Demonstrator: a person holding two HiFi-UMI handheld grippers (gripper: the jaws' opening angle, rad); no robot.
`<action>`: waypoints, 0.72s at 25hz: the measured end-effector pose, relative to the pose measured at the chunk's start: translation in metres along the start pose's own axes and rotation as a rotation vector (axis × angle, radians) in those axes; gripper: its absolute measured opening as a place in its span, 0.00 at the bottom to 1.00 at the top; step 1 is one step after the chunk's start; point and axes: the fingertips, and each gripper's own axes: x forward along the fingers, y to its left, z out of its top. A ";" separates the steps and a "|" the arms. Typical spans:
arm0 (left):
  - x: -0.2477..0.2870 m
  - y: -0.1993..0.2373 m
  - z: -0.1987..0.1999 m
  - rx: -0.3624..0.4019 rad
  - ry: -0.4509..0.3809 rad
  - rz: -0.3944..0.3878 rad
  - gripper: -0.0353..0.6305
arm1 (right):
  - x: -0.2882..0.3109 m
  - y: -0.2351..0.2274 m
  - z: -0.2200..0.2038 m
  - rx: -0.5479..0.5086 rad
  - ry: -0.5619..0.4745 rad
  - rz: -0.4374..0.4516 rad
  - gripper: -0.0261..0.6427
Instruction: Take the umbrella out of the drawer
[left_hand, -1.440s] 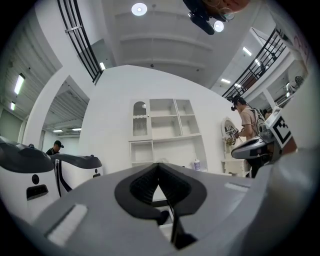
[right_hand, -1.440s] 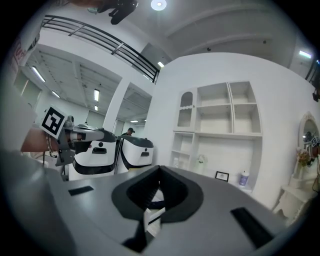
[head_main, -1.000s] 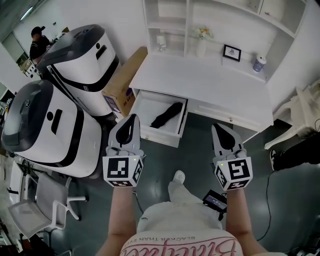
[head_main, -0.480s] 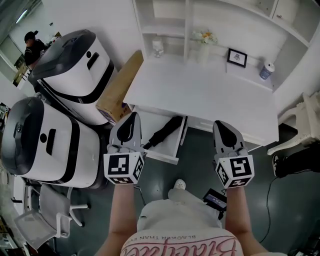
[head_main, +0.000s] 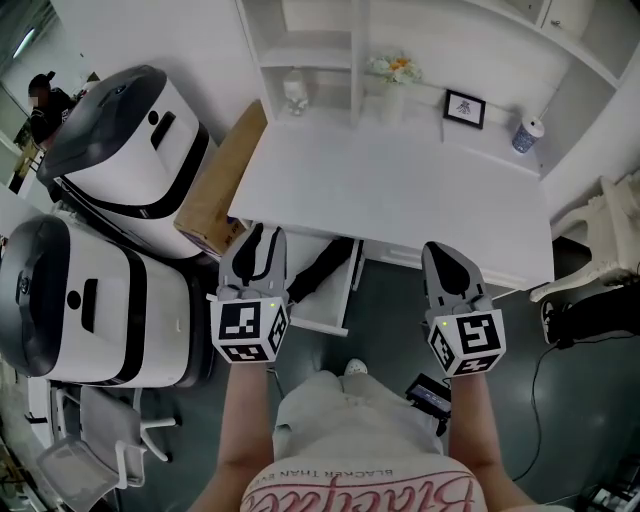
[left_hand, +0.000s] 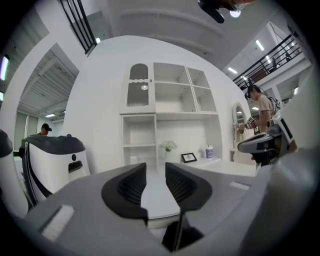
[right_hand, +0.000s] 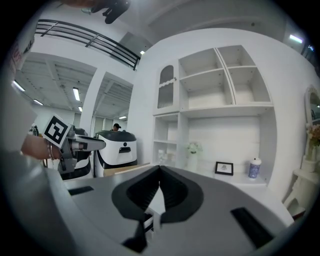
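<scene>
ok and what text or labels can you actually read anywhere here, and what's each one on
"BEACHER THAN EVE", the end unclear: small print on the person's shirt, seen upside down.
Large pink script on the same shirt: cut off by the picture's edge, not readable.
Left cube and right cube: black-and-white square markers, no letters.
Framed picture and patterned cup on the desk: too small to read.
</scene>
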 end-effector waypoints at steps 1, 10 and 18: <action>0.003 -0.002 -0.001 0.006 0.008 -0.010 0.22 | 0.000 -0.001 -0.001 0.003 0.003 -0.004 0.05; 0.028 -0.009 -0.019 0.029 0.062 -0.092 0.64 | 0.005 -0.006 -0.010 0.025 0.034 -0.051 0.05; 0.055 -0.007 -0.039 -0.007 0.112 -0.224 0.64 | 0.015 0.000 -0.022 0.059 0.091 -0.141 0.05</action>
